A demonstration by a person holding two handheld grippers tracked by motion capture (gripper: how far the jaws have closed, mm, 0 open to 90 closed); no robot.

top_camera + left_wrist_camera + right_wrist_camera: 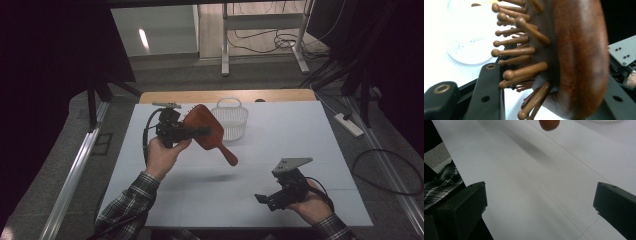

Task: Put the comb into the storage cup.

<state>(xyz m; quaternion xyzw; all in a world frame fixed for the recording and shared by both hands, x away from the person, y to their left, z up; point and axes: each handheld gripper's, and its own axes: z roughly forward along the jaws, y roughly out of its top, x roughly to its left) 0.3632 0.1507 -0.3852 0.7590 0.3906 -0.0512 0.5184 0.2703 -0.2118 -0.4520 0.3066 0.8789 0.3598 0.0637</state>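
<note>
A brown wooden paddle hairbrush hangs in the air over the white table, handle slanting down to the right. My left gripper is shut on its head. In the left gripper view the brush's wooden back and round-tipped pegs sit between the black jaws. My right gripper hovers low near the table's front right, open with nothing between its jaws. In the right gripper view the jaws stand wide apart over bare table, and the tip of the brush handle shows at the top edge.
A white plastic basket with a handle stands at the back middle of the table, just behind the brush. A white power strip lies on the floor to the right. Table legs and cables stand beyond the far edge.
</note>
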